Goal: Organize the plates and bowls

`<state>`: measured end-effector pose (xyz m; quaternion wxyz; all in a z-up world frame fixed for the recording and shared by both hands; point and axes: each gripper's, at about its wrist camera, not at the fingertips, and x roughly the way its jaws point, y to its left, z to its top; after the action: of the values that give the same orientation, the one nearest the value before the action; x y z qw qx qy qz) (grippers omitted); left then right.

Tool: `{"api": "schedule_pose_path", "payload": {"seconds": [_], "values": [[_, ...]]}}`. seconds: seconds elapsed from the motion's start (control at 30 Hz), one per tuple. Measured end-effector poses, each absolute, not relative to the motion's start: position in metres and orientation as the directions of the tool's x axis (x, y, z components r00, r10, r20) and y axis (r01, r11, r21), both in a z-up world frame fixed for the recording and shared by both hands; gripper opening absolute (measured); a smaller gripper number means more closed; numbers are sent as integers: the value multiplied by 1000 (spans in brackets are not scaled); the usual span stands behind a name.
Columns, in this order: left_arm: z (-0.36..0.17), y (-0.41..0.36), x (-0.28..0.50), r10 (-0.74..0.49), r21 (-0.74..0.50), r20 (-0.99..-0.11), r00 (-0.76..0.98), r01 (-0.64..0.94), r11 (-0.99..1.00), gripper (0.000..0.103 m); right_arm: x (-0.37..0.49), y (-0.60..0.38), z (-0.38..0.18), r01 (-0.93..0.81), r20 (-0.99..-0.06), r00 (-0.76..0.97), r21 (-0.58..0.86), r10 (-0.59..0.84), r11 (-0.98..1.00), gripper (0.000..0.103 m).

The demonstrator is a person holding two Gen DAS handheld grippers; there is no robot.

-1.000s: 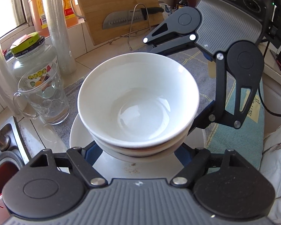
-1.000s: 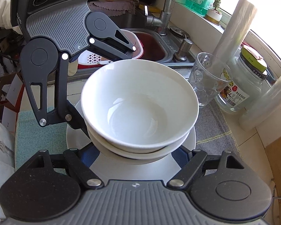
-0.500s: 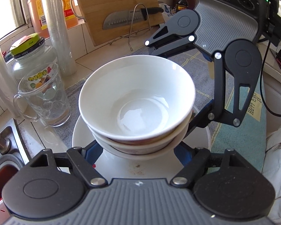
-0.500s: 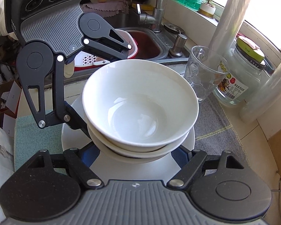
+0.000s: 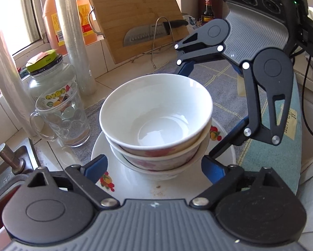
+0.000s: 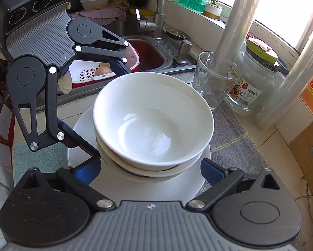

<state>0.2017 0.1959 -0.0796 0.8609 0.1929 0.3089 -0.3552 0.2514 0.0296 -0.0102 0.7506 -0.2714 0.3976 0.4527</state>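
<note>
Left wrist view first: the left tool (image 5: 154,165) sits spread wide, its blue fingertips (image 5: 97,167) on either side of the bowl stack (image 5: 156,125) without pressing on it; the jaws have just been opening. The stack is white bowls nested together, sitting on a white plate (image 5: 135,185) with little fruit prints, and that plate is on a grey cloth (image 5: 225,92) on the worktop. The right tool (image 5: 198,113) comes in from the far side, also spread apart around the stack. A glass mug (image 5: 62,119) and a jar (image 5: 50,77) stand just left of the plate, with a cutting board (image 5: 135,16) and a knife (image 5: 150,33) behind.

Right wrist view: same deal mirrored. The right tool (image 6: 152,170) has just been opening and its fingers stand clear of the bowls (image 6: 154,121). Opposite it, the left tool (image 6: 103,113) brackets them too. The sink (image 6: 148,54) is behind, the mug (image 6: 213,81) to the right.
</note>
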Motion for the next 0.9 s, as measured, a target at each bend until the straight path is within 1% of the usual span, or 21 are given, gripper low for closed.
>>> {"api": "schedule_pose_path", "payload": {"seconds": [0.1, 0.27, 0.37, 0.47, 0.5, 0.57, 0.67, 0.73, 0.8, 0.9], "values": [[-76, 199, 193, -494, 107, -646, 582, 710, 696, 100, 244, 30, -6, -882, -842, 292, -54, 454, 468, 103], [-65, 198, 163, -471, 144, -577, 667, 651, 745, 101, 226, 26, 3, -846, -836, 349, -86, 424, 526, 103], [-53, 194, 138, -433, 192, -499, 751, 583, 789, 102, 214, 20, 14, -790, -836, 408, -121, 368, 601, 103], [-45, 184, 112, -349, 260, -375, 859, 459, 850, 103, 200, 9, 27, -721, -809, 479, -141, 341, 678, 103], [-42, 180, 107, -320, 254, -356, 878, 420, 871, 103, 194, 3, 31, -683, -799, 505, -138, 327, 718, 103], [-38, 173, 100, -270, 203, -364, 892, 359, 911, 103, 187, -9, 35, -595, -788, 539, -107, 297, 796, 103], [-28, 162, 93, -214, 63, -461, 861, 272, 960, 102, 179, -29, 39, -425, -785, 578, -56, 223, 904, 103], [-24, 156, 92, -154, -3, -517, 842, 178, 984, 102, 173, -38, 41, -329, -782, 599, -45, 172, 943, 103], [-20, 149, 87, -110, -39, -547, 830, 106, 994, 102, 164, -48, 45, -268, -779, 607, -18, 154, 963, 103], [-15, 141, 76, -40, -38, -585, 810, 22, 999, 102, 152, -61, 54, -231, -768, 616, 35, 174, 972, 103]]}}
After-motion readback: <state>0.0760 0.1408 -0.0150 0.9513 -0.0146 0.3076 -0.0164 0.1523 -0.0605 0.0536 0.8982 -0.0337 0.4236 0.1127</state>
